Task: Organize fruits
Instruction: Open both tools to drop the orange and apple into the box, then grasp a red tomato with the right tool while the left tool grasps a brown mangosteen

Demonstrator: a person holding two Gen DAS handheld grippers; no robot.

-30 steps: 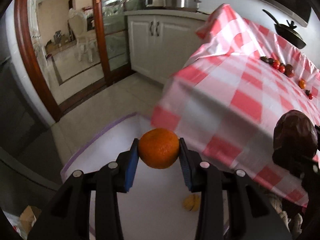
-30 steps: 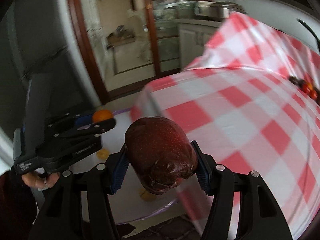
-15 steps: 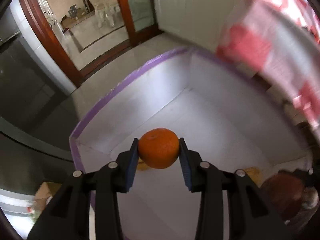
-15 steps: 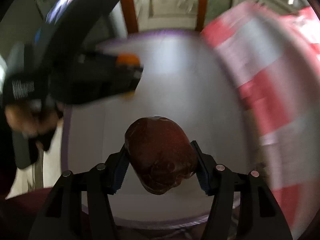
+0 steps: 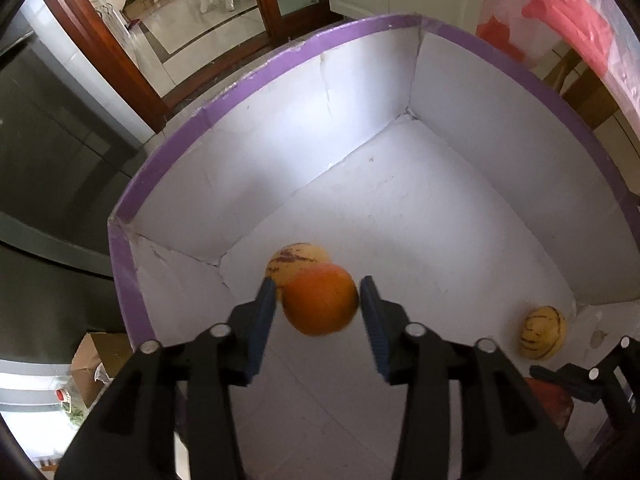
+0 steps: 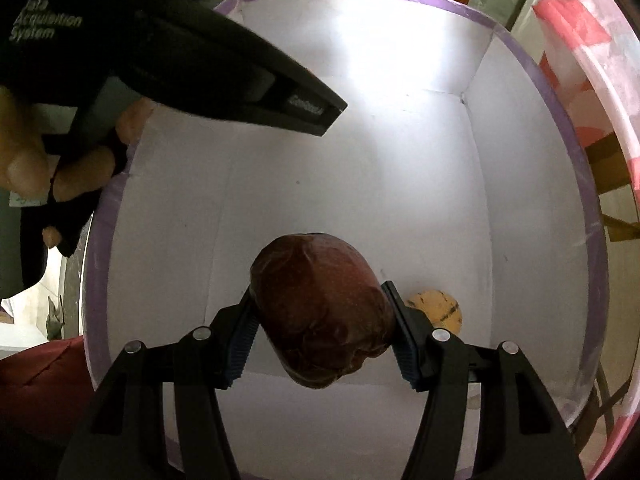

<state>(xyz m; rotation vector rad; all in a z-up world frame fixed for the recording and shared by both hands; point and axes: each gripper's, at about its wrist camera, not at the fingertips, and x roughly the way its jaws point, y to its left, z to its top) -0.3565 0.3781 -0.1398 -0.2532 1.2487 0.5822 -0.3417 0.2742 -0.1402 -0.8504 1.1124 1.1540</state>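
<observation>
I look down into a white box with a purple rim [image 5: 256, 76]. My left gripper [image 5: 317, 283] hangs over its floor and its jaws are opening. The orange [image 5: 320, 304] is blurred between the blue pads, with a gap on each side. My right gripper [image 6: 319, 294] holds a dark red fruit [image 6: 320, 312] above the box [image 6: 560, 120]. Its jaws are opening slightly, but the pads still touch the fruit. Two yellow striped fruits [image 5: 296, 260] [image 5: 542, 332] lie on the box floor. One of them [image 6: 436, 310] sits just behind my right finger.
The left gripper's black body [image 6: 240, 80] and the hand on it [image 6: 24, 168] reach over the box's left wall. The red-and-white checked tablecloth [image 5: 568, 20] hangs at the right. A wooden door frame [image 5: 120, 60] and tiled floor lie beyond the box.
Both grippers dropped from table height into the box and tilted downward. The left jaws have parted and released the orange. The right gripper still carries the dark red fruit.
</observation>
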